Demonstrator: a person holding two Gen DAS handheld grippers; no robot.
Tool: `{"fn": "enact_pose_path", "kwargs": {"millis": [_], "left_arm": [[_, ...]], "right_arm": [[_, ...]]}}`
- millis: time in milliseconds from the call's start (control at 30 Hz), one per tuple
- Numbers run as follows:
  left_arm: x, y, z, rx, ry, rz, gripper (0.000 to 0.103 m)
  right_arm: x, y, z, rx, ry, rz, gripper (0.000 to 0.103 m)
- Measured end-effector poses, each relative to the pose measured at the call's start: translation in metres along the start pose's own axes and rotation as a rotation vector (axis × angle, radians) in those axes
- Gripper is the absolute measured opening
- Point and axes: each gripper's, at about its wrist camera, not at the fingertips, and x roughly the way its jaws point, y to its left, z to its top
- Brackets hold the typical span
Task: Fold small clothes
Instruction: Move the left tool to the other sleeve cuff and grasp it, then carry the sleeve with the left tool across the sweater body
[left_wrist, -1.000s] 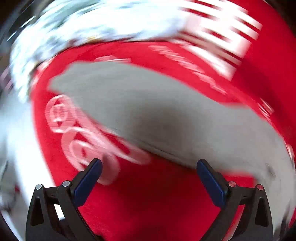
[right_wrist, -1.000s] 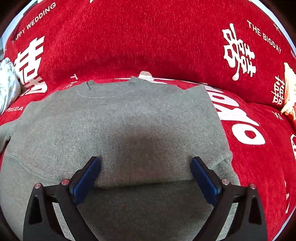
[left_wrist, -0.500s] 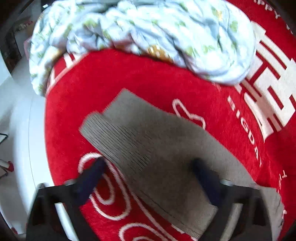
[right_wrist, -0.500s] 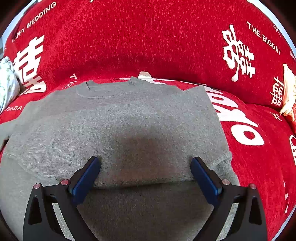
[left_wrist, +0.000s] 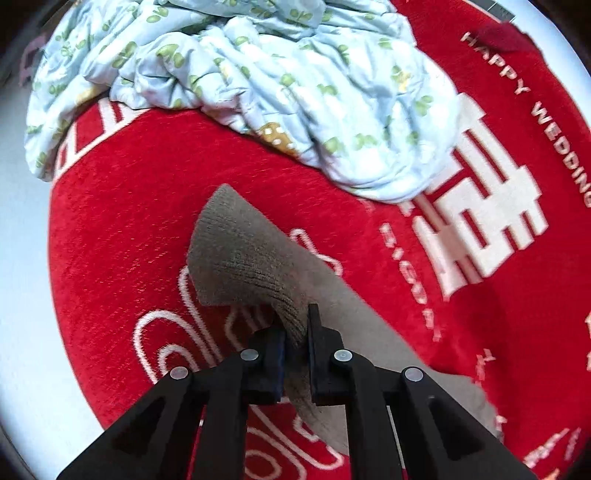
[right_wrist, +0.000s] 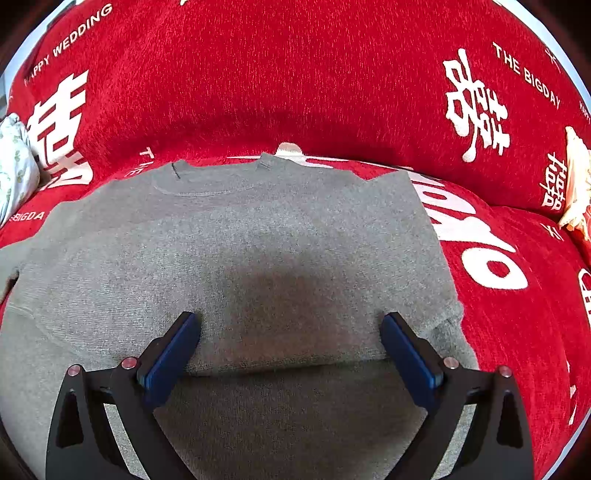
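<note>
A grey knit sweater (right_wrist: 258, 258) lies flat on a red sofa seat, its collar toward the backrest and its right sleeve folded across the body. My right gripper (right_wrist: 291, 339) is open and empty, hovering over the sweater's lower middle. In the left wrist view my left gripper (left_wrist: 295, 332) is shut on the ribbed cuff of the sweater's left sleeve (left_wrist: 240, 258). The cuff is lifted and curls up off the seat.
A crumpled pale blue floral blanket (left_wrist: 240, 74) lies on the sofa beyond the sleeve, and its edge shows in the right wrist view (right_wrist: 14, 166). The red sofa cover (right_wrist: 295, 74) has white lettering. White floor (left_wrist: 22, 295) lies left of the seat edge. A pale object (right_wrist: 576, 184) sits at far right.
My left gripper swung to the sleeve end, closed on the cuff and lifted it. My right gripper has stayed still and open.
</note>
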Motion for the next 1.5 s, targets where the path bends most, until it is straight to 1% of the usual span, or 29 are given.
{"fn": "enact_pose_path", "kwargs": {"millis": [67,200,300,633,767,900,1267,1500], "left_arm": [[-0.005,-0.005,0.001,0.007,0.005,-0.018,0.010],[-0.004,-0.023,0.004,0.037,0.014,-0.027,0.010],[-0.007,-0.040,-0.001,0.069,0.025,-0.031,0.010],[-0.005,-0.125,-0.046,0.245,0.080,-0.029,0.010],[0.002,-0.152,-0.064,0.311,0.102,-0.008,0.010],[0.003,-0.167,-0.075,0.346,0.124,-0.012,0.010],[-0.007,-0.207,-0.091,0.428,0.129,-0.024,0.010],[-0.013,-0.241,-0.117,0.494,0.144,-0.034,0.010]], "right_arm": [[0.000,0.000,0.000,0.000,0.000,0.000,0.099],[0.000,0.000,0.000,0.000,0.000,0.000,0.099],[0.000,0.000,0.000,0.000,0.000,0.001,0.099],[0.000,-0.002,0.000,0.008,-0.002,0.012,0.099],[0.000,-0.002,0.000,0.011,-0.003,0.018,0.099],[0.000,-0.003,0.000,0.015,-0.004,0.026,0.099],[-0.001,-0.007,-0.001,0.033,-0.014,0.057,0.100],[-0.002,-0.009,-0.001,0.044,-0.019,0.076,0.100]]}}
